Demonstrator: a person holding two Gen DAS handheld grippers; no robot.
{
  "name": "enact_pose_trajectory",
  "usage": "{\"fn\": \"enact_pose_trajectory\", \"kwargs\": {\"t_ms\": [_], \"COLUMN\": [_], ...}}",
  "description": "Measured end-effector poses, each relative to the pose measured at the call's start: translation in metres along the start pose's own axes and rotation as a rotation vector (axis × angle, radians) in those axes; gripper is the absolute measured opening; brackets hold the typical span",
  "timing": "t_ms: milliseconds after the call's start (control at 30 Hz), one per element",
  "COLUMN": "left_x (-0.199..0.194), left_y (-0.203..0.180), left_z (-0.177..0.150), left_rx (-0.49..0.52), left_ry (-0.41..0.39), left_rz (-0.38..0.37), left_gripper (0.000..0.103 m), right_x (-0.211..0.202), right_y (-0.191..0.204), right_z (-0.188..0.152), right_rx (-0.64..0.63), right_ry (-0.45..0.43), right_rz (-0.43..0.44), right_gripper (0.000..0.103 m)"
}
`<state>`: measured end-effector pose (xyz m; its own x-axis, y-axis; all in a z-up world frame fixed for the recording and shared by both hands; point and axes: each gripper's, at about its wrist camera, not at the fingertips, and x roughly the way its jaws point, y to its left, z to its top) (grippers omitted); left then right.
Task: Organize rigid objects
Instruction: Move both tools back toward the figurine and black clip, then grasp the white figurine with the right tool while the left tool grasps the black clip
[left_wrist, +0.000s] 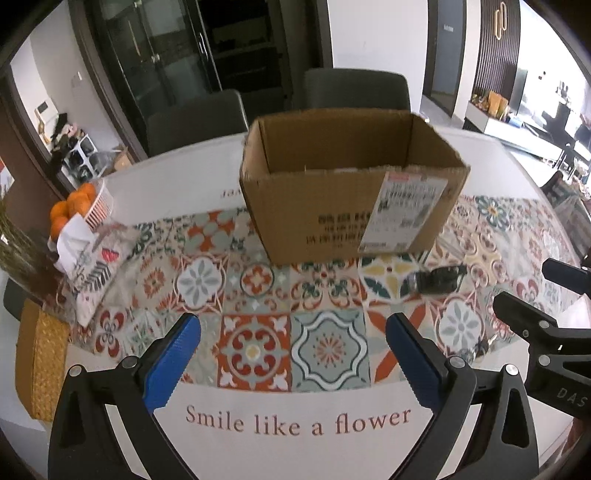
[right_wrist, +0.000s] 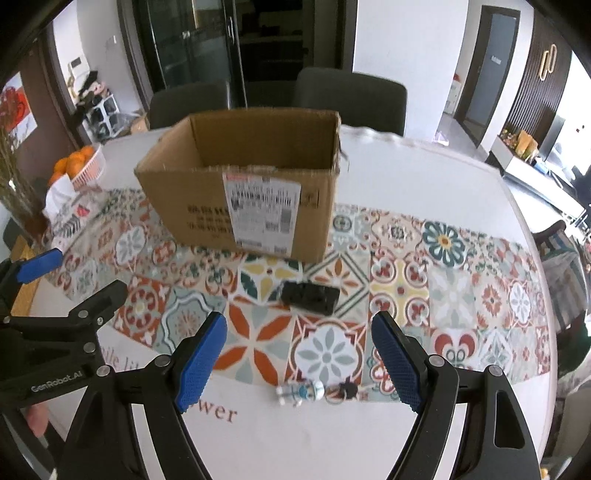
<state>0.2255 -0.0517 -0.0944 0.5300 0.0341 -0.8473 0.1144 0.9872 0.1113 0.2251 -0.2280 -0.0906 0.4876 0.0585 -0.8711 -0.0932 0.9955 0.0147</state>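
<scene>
An open cardboard box (left_wrist: 351, 206) with a shipping label stands upright mid-table; it also shows in the right wrist view (right_wrist: 243, 199). A black rectangular object (right_wrist: 310, 297) lies on the patterned cloth in front of the box, also in the left wrist view (left_wrist: 437, 279). A small toy figure keychain (right_wrist: 301, 393) lies near the table's front edge, between the right fingers. My left gripper (left_wrist: 293, 350) is open and empty above the cloth. My right gripper (right_wrist: 299, 354) is open and empty, just short of the black object.
A basket of oranges (left_wrist: 83, 206), a printed cloth pouch (left_wrist: 96, 266) and a woven yellow mat (left_wrist: 40, 365) sit at the left. Two grey chairs (left_wrist: 356, 88) stand behind the round table (left_wrist: 177, 177). The right gripper's body (left_wrist: 546, 339) shows at the left view's right edge.
</scene>
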Motion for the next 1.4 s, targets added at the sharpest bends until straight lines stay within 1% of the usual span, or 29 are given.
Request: {"fn": "enact_pose_trajectory", "kwargs": {"t_ms": [400, 500, 567, 767, 933, 1100, 1200, 1400], "left_x": [0.023, 0.027, 0.03, 0.04, 0.051, 0.064, 0.07, 0.077], "left_y": [-0.011, -0.016, -0.02, -0.031, -0.035, -0.037, -0.037, -0.036], "left_z": [-0.039, -0.048, -0.053, -0.066, -0.074, -0.082, -0.086, -0.091], "left_rx": [-0.004, -0.004, -0.007, -0.026, -0.046, -0.074, -0.09, -0.104], "left_ry": [0.114, 0.141, 0.157, 0.205, 0.247, 0.291, 0.311, 0.335], "left_rz": [0.025, 0.023, 0.022, 0.027, 0.044, 0.055, 0.062, 0.085], "left_gripper": [0.102, 0.102, 0.102, 0.102, 0.102, 0.102, 0.102, 0.102], "right_x": [0.034, 0.041, 0.046, 0.063, 0.079, 0.089, 0.097, 0.111], "right_y": [0.003, 0.001, -0.001, -0.006, -0.007, -0.007, -0.006, -0.003], "right_z": [-0.041, -0.049, -0.053, -0.062, -0.067, -0.066, -0.066, -0.069], "right_rx": [-0.035, -0.044, -0.057, -0.098, -0.141, -0.186, -0.201, -0.236], "right_ry": [0.145, 0.167, 0.185, 0.214, 0.239, 0.236, 0.239, 0.258], "right_rz": [0.083, 0.111, 0.146, 0.184, 0.169, 0.169, 0.181, 0.173], "right_gripper": [0.081, 0.081, 0.081, 0.081, 0.081, 0.08, 0.078, 0.074]}}
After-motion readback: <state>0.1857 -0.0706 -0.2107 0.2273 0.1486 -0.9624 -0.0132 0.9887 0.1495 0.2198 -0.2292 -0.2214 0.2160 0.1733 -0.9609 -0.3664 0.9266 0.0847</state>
